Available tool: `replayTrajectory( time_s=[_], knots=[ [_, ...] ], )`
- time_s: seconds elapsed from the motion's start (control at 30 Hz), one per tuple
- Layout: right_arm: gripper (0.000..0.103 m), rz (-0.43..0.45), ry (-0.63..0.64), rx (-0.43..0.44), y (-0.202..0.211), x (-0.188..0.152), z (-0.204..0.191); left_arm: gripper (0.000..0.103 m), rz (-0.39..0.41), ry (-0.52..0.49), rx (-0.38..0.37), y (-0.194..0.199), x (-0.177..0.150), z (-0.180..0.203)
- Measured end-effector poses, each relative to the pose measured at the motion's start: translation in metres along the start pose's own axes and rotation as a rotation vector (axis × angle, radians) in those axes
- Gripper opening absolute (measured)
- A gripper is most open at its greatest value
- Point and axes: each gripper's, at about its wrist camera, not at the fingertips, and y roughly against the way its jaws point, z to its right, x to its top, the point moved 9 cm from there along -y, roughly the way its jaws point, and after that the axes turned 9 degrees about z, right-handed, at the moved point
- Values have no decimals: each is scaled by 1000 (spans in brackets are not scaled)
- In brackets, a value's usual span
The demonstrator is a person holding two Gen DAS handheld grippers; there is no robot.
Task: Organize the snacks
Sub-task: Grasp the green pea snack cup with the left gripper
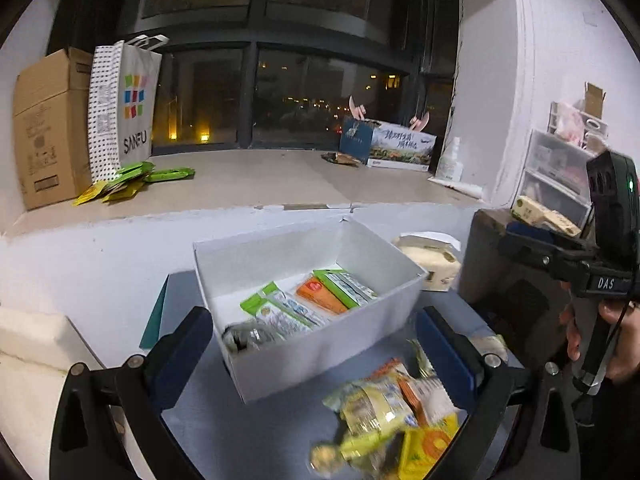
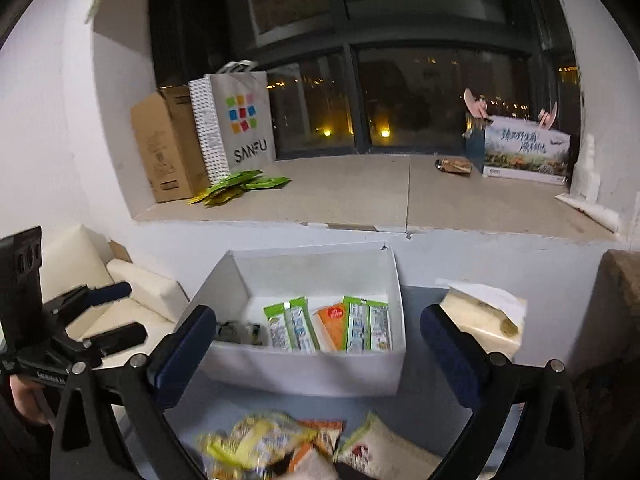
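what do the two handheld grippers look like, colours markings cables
Both are black-framed, with dark blue padded fingers and silver pivot bolts. The left gripper appears in its own view; the right gripper likewise. Seen from the left wrist, the right unit carries a black box with a green light, white "DAS" lettering, a thin black cable and a bare hand on its handle.
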Motion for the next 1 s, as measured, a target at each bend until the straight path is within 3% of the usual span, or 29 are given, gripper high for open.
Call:
replayTrajectory(
  time_s=[0.17,0.33,0.5,0.63,1.0],
  knots=[
    [103,23,15,34,47,-23,-12,103,17,20,-16,37,-25,9],
    [103,-10,56,49,82,-60,-26,103,-21,38,-36,56,-59,15],
    [103,16,21,51,109,-95,-35,103,-106,42,-11,57,-98,17],
    [103,-30,8,69,114,-117,-37,103,-157,48,3,53,-119,15],
    [103,-45,-14,35,118,-131,-29,103,-425,125,54,-2,-206,-6]
  ],
)
